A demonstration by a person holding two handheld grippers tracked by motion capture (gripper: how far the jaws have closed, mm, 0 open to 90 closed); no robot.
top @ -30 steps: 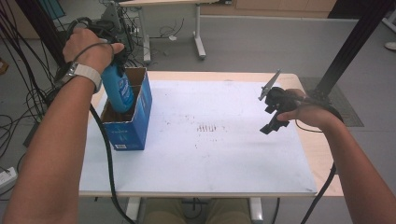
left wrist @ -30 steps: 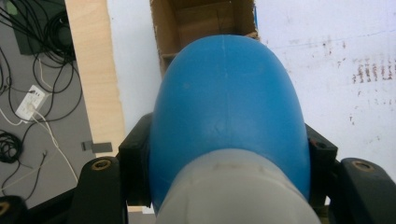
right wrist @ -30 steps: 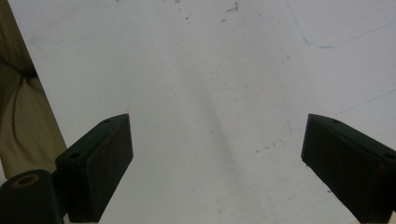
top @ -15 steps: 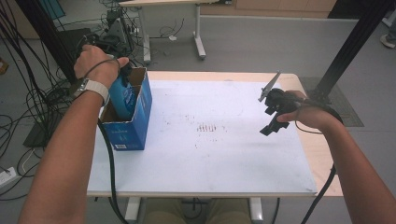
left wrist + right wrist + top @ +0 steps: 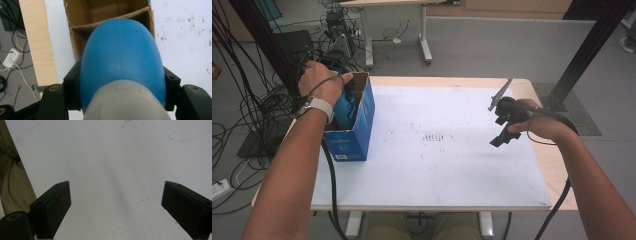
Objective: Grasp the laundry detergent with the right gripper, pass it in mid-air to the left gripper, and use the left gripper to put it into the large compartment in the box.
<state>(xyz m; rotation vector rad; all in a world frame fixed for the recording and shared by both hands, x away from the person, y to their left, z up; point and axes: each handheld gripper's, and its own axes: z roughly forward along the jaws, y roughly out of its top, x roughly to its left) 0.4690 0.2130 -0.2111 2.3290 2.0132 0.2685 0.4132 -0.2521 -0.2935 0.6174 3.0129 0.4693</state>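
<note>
- Left gripper [image 5: 120,100] is clamped on the blue bottle [image 5: 120,62], one jaw each side.
- Bottle [image 5: 344,107] sits partly down in the open blue box [image 5: 349,142] at the table's [image 5: 437,200] left edge.
- Box has cardboard dividers inside [image 5: 105,20].
- Right gripper [image 5: 504,127] hangs over the table's right side, jaws wide apart, nothing between them.

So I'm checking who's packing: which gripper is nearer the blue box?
Left. The left gripper is right over the blue box, its fingers clamped on a blue bottle; the right gripper hovers open far across the table.
</note>
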